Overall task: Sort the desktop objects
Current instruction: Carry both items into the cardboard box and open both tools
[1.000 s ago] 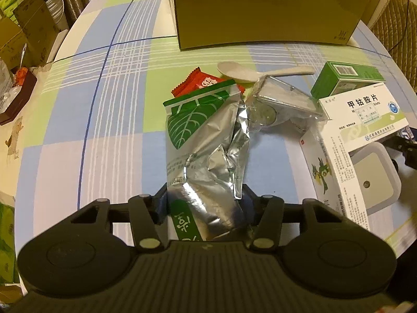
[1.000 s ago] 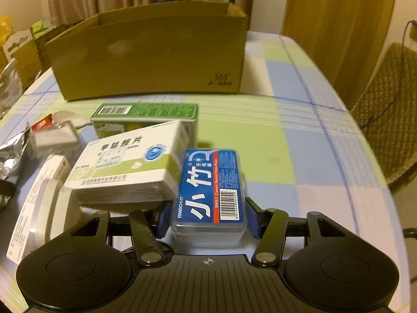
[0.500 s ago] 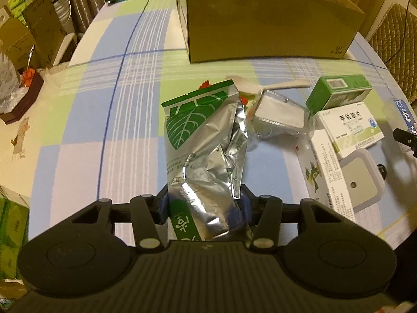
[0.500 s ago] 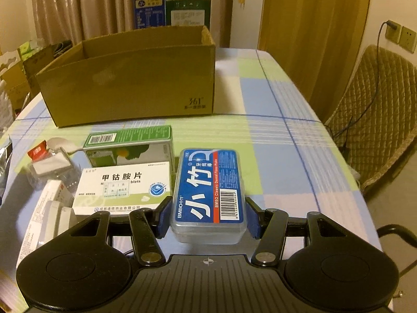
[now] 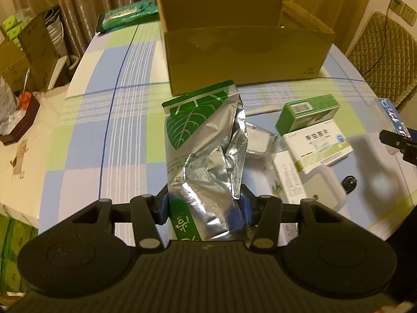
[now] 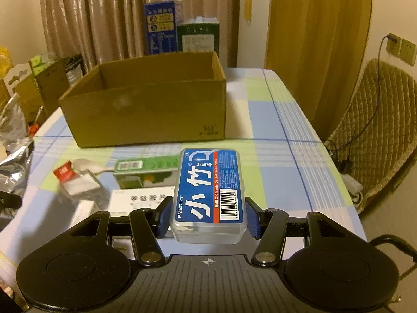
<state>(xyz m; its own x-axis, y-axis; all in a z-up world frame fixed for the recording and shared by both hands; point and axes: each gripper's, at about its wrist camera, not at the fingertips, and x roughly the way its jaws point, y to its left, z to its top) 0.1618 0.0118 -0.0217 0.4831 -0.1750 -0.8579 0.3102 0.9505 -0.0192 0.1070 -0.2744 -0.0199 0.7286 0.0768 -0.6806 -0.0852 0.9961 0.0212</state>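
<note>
My left gripper (image 5: 204, 206) is shut on a crumpled silver foil bag with a green leaf print (image 5: 206, 140), held up above the checked tablecloth. My right gripper (image 6: 208, 215) is shut on a clear plastic box with a blue dental floss pick label (image 6: 209, 190), also lifted off the table. An open brown cardboard box (image 5: 245, 54) (image 6: 148, 109) stands at the far side of the table beyond both grippers. Its inside looks bare in the right wrist view. The right gripper's tip with the blue box shows at the right edge of the left wrist view.
On the cloth lie a green carton (image 5: 307, 113) (image 6: 146, 172), a white medicine box (image 5: 319, 144), a white leaflet box (image 5: 288, 180), a clear packet (image 6: 80, 187), a red sachet (image 6: 63, 173) and a white spoon. A quilted chair (image 6: 375, 135) stands right of the table.
Both grippers have risen with their loads, the foil bag and the floss pick box. The cardboard box now shows its open top in both views.
</note>
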